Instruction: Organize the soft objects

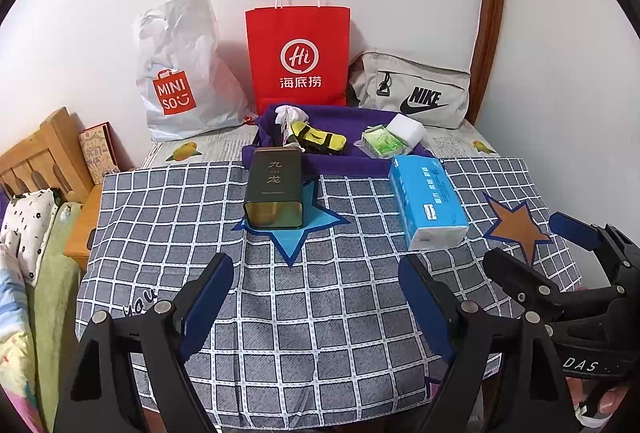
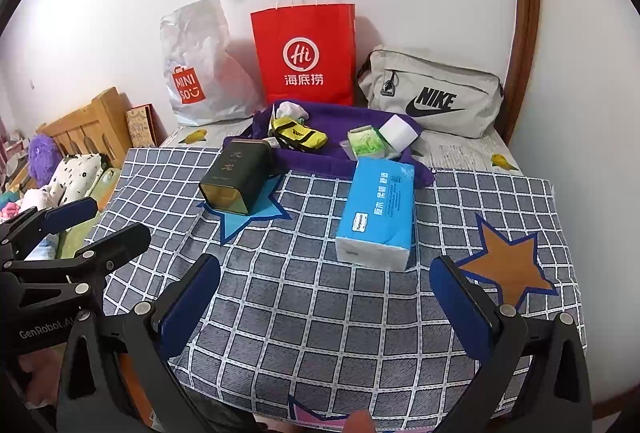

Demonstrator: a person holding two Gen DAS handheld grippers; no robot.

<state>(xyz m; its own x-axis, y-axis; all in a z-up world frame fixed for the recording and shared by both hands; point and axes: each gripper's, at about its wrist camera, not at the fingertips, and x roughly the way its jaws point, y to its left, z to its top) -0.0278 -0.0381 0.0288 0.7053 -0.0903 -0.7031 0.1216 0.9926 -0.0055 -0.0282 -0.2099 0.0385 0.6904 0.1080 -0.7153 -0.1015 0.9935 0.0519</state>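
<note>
A blue tissue pack (image 1: 428, 201) (image 2: 380, 209) lies on the checked cloth (image 1: 320, 313), just ahead of both grippers. Left of it, a dark green tin (image 1: 274, 189) (image 2: 236, 177) lies on its side on a blue star. Behind them a purple towel (image 1: 352, 121) (image 2: 320, 161) carries a yellow sock (image 1: 318, 139) (image 2: 298, 135), a white sponge block (image 1: 406, 127) (image 2: 398, 131), a green packet (image 1: 382, 143) and a crumpled white cloth (image 1: 288, 113). My left gripper (image 1: 316, 269) (image 2: 118, 221) is open and holds nothing. My right gripper (image 2: 326, 265) (image 1: 532, 245) hovers beside it, also open with nothing in it.
Against the back wall stand a white Miniso plastic bag (image 1: 180, 73), a red paper bag (image 1: 298, 53) and a grey Nike pouch (image 1: 416, 89). A wooden headboard (image 1: 48, 153), pillows and a purple plush (image 2: 42, 157) are at the left. A brown star patch (image 2: 512, 265) marks the cloth's right side.
</note>
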